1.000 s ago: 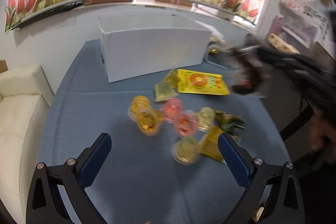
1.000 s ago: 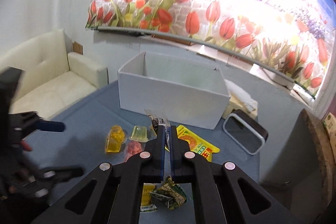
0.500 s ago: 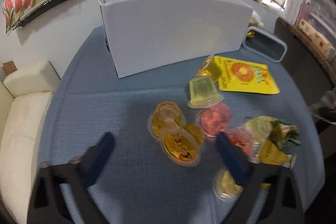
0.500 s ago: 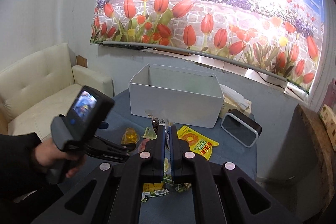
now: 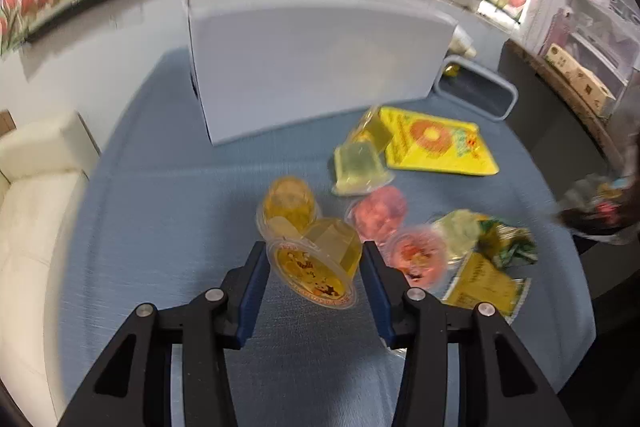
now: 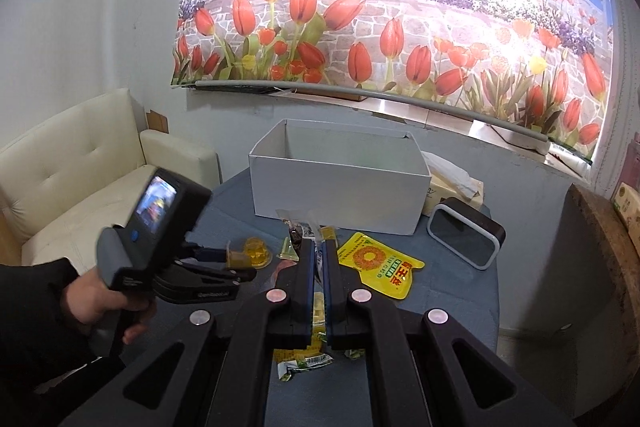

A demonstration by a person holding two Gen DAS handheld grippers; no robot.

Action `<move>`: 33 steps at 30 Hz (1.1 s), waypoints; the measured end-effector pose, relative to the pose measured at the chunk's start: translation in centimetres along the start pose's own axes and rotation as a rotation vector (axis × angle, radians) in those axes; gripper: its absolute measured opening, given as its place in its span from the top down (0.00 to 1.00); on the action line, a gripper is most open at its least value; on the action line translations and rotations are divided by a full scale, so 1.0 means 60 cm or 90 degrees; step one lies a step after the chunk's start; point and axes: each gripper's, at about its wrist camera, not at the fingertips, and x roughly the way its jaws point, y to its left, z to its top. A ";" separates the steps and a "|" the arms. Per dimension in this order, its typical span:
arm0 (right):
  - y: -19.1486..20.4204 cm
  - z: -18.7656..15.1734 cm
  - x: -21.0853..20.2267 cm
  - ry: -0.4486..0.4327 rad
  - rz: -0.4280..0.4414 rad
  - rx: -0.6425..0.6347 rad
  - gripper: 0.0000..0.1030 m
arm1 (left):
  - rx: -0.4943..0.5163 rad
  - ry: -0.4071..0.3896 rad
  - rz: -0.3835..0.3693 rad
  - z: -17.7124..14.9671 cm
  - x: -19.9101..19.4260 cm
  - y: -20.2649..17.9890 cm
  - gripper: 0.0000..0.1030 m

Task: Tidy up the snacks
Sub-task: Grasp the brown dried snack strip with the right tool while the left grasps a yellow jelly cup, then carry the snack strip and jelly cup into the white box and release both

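On the left, we have the left gripper down among the loose snacks on the blue cloth-covered table. Its jaws are closing on a yellow plastic jelly cup with a printed foil lid, and the blue pads seem to be touching its two sides. The cup lies on its side just in front of another yellow jelly cup. Its lid faces back toward us and its base points away, up and a little to the right, toward the white rectangular cardboard box. The cup's long axis therefore runs from lid to base, and the jaws cross it.

We judge the step in hand to be the grasp. Next, we need a firm hold and a lift clear of the neighbouring pink jelly cups. We then carry the cup over the box's near wall and drop it inside.

Further right lies a flat yellow snack pouch with an orange ring print. It is near the box but still on the table.

On the right, the right gripper hangs above the table. Its jaws are narrow, pinching a small clear-wrapped snack packet with dark contents. The packet stands upright, its crimped end poking up past the fingertips. It too is still outside the box.
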 end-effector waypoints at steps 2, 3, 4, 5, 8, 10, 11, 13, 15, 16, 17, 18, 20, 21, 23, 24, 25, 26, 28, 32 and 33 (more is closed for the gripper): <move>0.002 0.002 0.002 -0.004 0.000 0.005 0.98 | 0.006 -0.024 -0.004 0.009 -0.027 -0.003 0.51; 0.002 0.004 0.003 -0.006 0.001 0.009 0.98 | 0.009 -0.043 -0.007 0.017 -0.050 -0.006 0.51; 0.001 0.006 0.003 -0.008 0.002 0.013 0.98 | 0.011 -0.057 -0.006 0.026 -0.061 -0.009 0.51; -0.001 0.010 0.004 -0.013 0.004 0.019 0.98 | 0.017 -0.080 -0.004 0.036 -0.084 -0.013 0.51; -0.008 0.024 0.006 -0.025 0.008 0.038 0.98 | 0.024 -0.135 -0.008 0.061 -0.138 -0.020 0.51; -0.012 0.038 0.013 -0.029 0.003 0.041 0.97 | 0.034 -0.173 -0.007 0.080 -0.178 -0.025 0.51; -0.014 0.046 0.018 -0.031 -0.002 0.040 0.97 | 0.036 -0.182 -0.008 0.087 -0.186 -0.026 0.51; -0.019 0.066 0.030 -0.038 0.000 0.046 0.97 | 0.040 -0.198 -0.013 0.108 -0.208 -0.019 0.51; -0.026 0.089 0.047 -0.044 -0.002 0.051 0.97 | 0.048 -0.208 -0.005 0.132 -0.215 -0.018 0.51; -0.031 0.104 0.059 -0.047 -0.005 0.054 0.97 | 0.050 -0.213 -0.003 0.141 -0.220 -0.014 0.51; -0.034 0.115 0.067 -0.051 -0.007 0.055 0.97 | 0.052 -0.219 -0.002 0.153 -0.221 -0.011 0.51; -0.037 0.129 0.078 -0.056 -0.009 0.053 0.97 | 0.054 -0.222 0.000 0.162 -0.223 -0.006 0.51; -0.044 0.157 0.106 -0.055 -0.017 0.051 0.97 | 0.053 -0.227 0.007 0.191 -0.210 0.001 0.51; -0.048 0.170 0.121 -0.056 -0.020 0.048 0.97 | 0.052 -0.229 0.009 0.210 -0.204 0.008 0.51; -0.059 0.195 0.148 -0.056 -0.033 0.044 0.97 | 0.049 -0.230 0.011 0.235 -0.194 0.018 0.51; -0.067 0.207 0.164 -0.057 -0.025 0.053 0.97 | 0.046 -0.230 0.014 0.251 -0.183 0.025 0.51; -0.073 0.216 0.175 -0.057 -0.019 0.060 0.97 | 0.044 -0.227 0.020 0.267 -0.168 0.030 0.51; -0.080 0.230 0.193 -0.055 -0.021 0.063 0.97 | 0.047 -0.222 0.026 0.280 -0.155 0.033 0.51; -0.087 0.250 0.216 -0.056 -0.022 0.064 0.97 | 0.044 -0.206 0.023 0.305 -0.121 0.045 0.51; -0.101 0.290 0.271 -0.058 -0.036 0.065 0.97 | 0.040 -0.185 0.050 0.340 -0.055 0.065 0.51; -0.107 0.296 0.280 -0.060 -0.029 0.076 0.97 | 0.039 -0.179 0.047 0.345 -0.041 0.069 0.51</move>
